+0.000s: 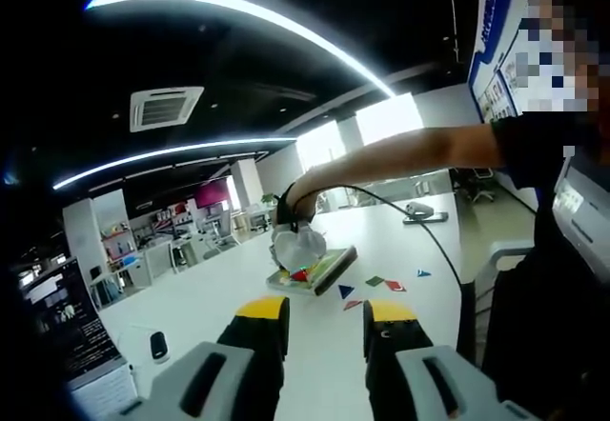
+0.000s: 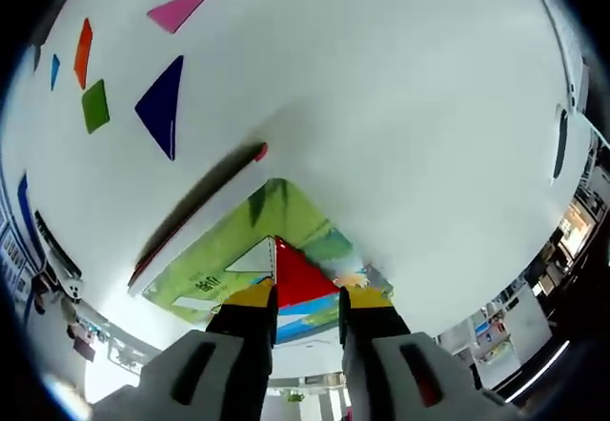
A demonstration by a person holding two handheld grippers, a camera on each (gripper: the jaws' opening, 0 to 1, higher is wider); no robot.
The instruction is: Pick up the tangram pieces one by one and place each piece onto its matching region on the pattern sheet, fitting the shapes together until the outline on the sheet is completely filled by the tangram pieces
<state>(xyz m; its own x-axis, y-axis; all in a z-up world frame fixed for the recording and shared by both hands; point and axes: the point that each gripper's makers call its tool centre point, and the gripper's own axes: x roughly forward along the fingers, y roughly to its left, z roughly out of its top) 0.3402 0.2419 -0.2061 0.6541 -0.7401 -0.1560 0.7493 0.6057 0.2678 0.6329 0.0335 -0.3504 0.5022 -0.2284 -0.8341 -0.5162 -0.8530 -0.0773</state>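
Note:
The pattern sheet (image 2: 214,264), green and colourful, lies on a thick board on the white table (image 2: 400,135). My right gripper (image 2: 307,297) is shut on a red triangle (image 2: 303,276) held over the sheet beside a white triangular region (image 2: 253,257). Loose pieces lie beyond: a dark blue triangle (image 2: 162,107), a green square (image 2: 94,105), an orange parallelogram (image 2: 84,51), a pink triangle (image 2: 178,9) and a small blue piece (image 2: 54,70). My left gripper (image 1: 326,314) stands open, well short of the sheet (image 1: 319,273). A person's arm holds the right gripper (image 1: 297,245) over it.
The person's body (image 1: 562,278) stands at the table's right edge. A cable (image 1: 429,235) runs across the table from the right gripper. A black mouse-like object (image 1: 159,347) lies at the near left, a grey device (image 1: 419,213) farther back. Shelves stand beyond the table.

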